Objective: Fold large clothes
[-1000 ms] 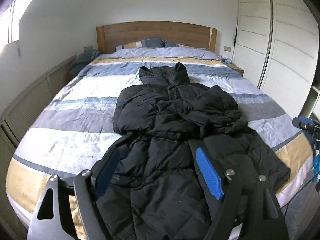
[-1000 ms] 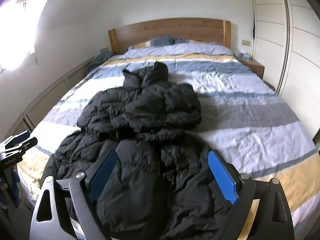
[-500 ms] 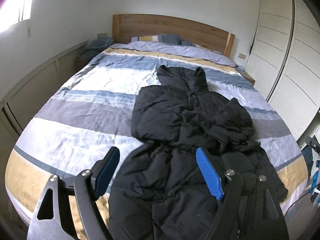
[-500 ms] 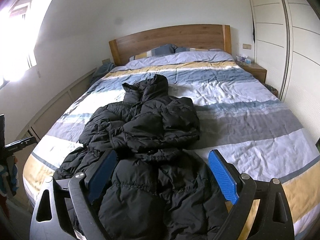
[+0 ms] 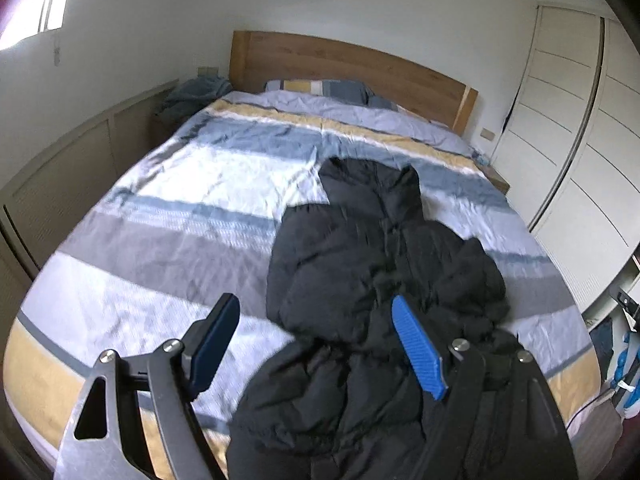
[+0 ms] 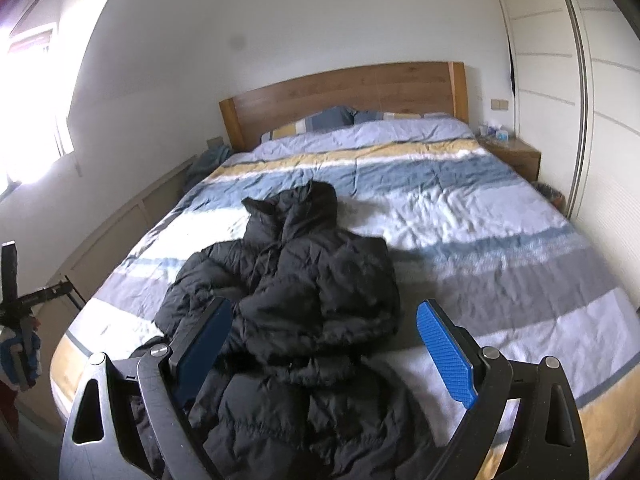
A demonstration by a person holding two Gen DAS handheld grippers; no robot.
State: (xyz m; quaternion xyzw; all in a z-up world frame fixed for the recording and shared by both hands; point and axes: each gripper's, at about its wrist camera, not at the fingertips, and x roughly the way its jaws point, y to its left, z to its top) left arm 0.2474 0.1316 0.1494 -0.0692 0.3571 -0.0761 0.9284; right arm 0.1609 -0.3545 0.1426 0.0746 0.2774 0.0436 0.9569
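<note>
A large black puffer coat (image 5: 376,264) lies lengthwise on the striped bed, hood toward the headboard, sleeves folded in over the chest. It also shows in the right wrist view (image 6: 304,300). My left gripper (image 5: 316,340) is open and empty, held above the coat's lower left part near the foot of the bed. My right gripper (image 6: 324,348) is open and empty, held above the coat's lower part. The coat's hem is hidden below both grippers.
The bed (image 5: 168,216) has a striped blue, grey, white and yellow cover and a wooden headboard (image 6: 344,96). White wardrobe doors (image 5: 572,140) stand at the right. A nightstand (image 6: 508,152) is by the headboard. A low wall panel (image 5: 60,184) runs along the left.
Both grippers have risen and drawn back from the coat. The left view has swung left, the right view right. Both stay open and the coat has not moved.
</note>
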